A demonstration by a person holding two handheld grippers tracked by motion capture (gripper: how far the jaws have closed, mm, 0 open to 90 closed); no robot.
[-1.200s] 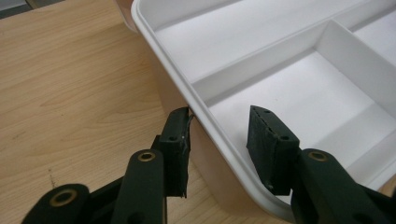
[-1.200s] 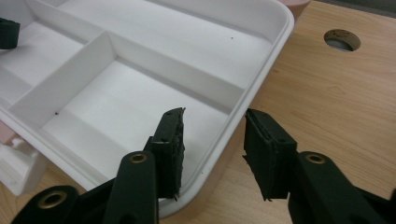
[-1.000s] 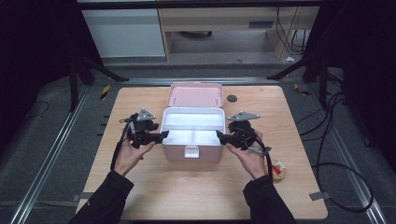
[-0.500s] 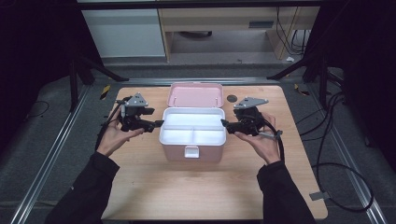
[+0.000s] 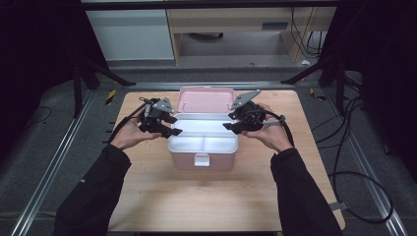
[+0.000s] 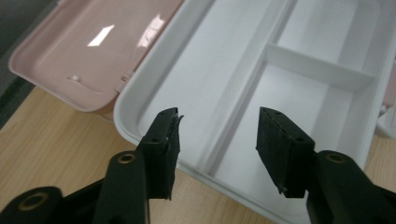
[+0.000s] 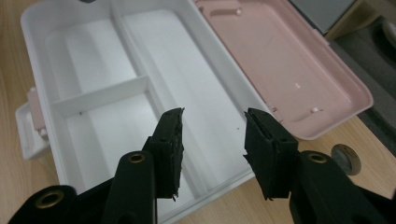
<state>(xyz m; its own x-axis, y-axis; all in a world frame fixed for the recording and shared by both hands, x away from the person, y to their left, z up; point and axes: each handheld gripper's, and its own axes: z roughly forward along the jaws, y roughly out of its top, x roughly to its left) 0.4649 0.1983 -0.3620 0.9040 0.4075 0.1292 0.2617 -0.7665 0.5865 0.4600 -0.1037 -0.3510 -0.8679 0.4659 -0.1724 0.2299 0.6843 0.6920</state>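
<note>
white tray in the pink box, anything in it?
Empty. The white tray shows bare compartments in both gripper views; the pink lid lies open behind it.

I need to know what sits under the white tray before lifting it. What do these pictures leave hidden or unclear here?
- Under the white tray: hidden in all three views by the tray's own floor.
- Pink box, far wall: covered in the high view by the tray.
- Round dark thing on the table: right gripper view, partly behind the right tongs; too small to name.
- Left tongs: open over the tray's rim; contact unclear.
</note>
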